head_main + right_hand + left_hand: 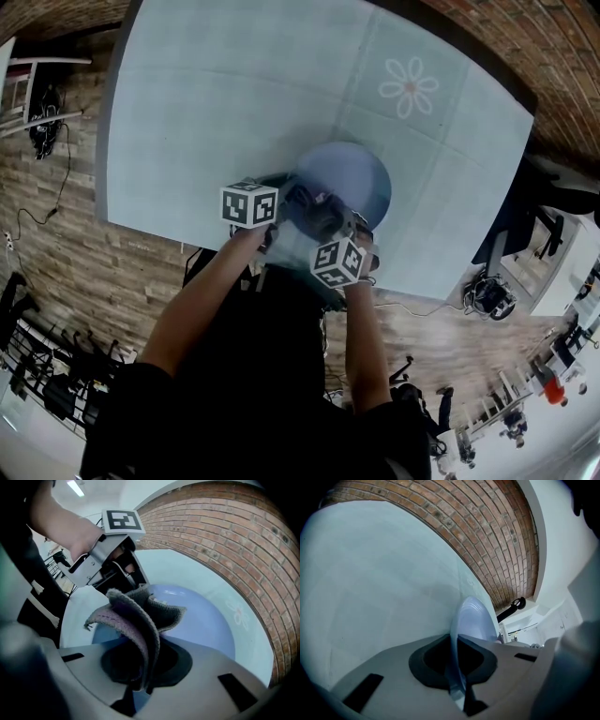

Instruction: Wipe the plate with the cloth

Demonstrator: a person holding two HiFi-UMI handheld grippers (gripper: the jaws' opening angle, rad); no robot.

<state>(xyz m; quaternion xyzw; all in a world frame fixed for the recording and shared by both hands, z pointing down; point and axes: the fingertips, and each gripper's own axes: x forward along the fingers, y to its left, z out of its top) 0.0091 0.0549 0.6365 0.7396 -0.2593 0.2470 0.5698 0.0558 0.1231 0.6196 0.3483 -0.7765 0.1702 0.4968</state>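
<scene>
Two hand-held grippers meet over a round blue plate (364, 176), seen from above by a camera on the person's head. The plate sits on a pale blue table (216, 94), close to the edge nearest the person. A white flower print (409, 87) marks the tabletop, well apart from the plate on its far right side.

The left gripper (454, 663) is clamped on the plate's rim. In its own view the thin blue edge runs straight between the two dark pads, which press on it from both sides.

The right gripper (140, 667) is clamped on a grey knitted cloth (136, 616) with a mauve tint along one fold. The cloth bunches up out of the jaws and hangs over the near part of the plate. Whether it touches the plate's surface cannot be told.

From the right gripper view, the left gripper reaches in from the upper left with its black-and-white marker cube (123, 521) on top, held by a bare hand (70, 527).

Red brick wall (487, 527) stands beyond the table. Both forearms come up from the bottom of the head view.
</scene>
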